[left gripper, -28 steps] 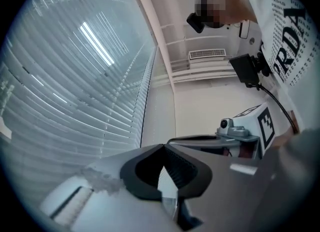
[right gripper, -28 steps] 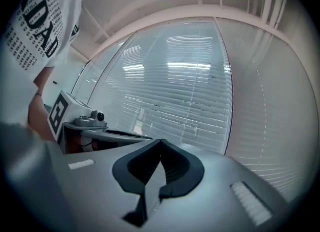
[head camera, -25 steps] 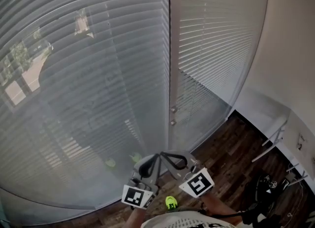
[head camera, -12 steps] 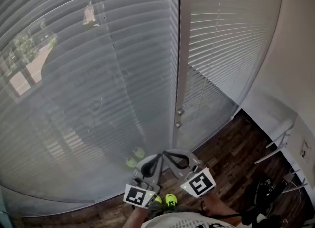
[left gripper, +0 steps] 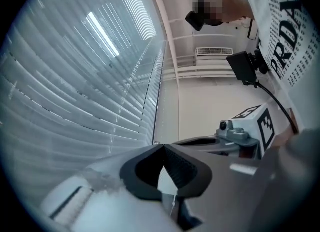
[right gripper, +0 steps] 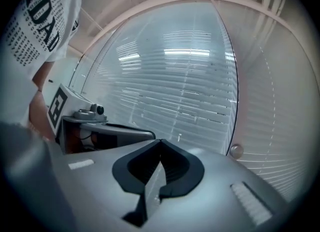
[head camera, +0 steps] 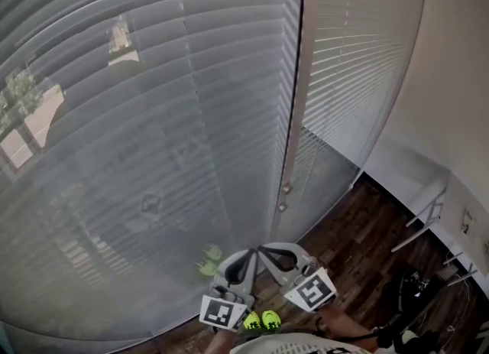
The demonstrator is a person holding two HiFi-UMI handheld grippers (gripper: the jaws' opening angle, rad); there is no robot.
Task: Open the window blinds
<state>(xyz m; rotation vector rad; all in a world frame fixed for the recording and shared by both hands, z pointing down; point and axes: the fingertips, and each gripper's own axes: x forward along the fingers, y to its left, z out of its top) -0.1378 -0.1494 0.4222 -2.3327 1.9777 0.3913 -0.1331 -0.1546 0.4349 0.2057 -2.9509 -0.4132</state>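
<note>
So the blinds (head camera: 153, 115) are fully down with the slats shut. There's one big panel on the left and a narrower one to the right of a pale post (head camera: 295, 115), and both hang almost to the dark wood floor (head camera: 359, 230). You can faintly make out some outdoor stuff through the left panel near its left edge. Two little round knobs (head camera: 284, 197) sit low on the post. Both tongs are held low, just in front of the bottom edge of the big panel, and they're angled in so their tips nearly meet. The left gripper (head camera: 250, 254) has its jaws pinched together with nothing in them. It's the same deal with the right gripper (head camera: 263, 250), closed up and empty. Neither one is touching the blinds. Neon green shoes (head camera: 260, 319) peek out right under them.
</note>
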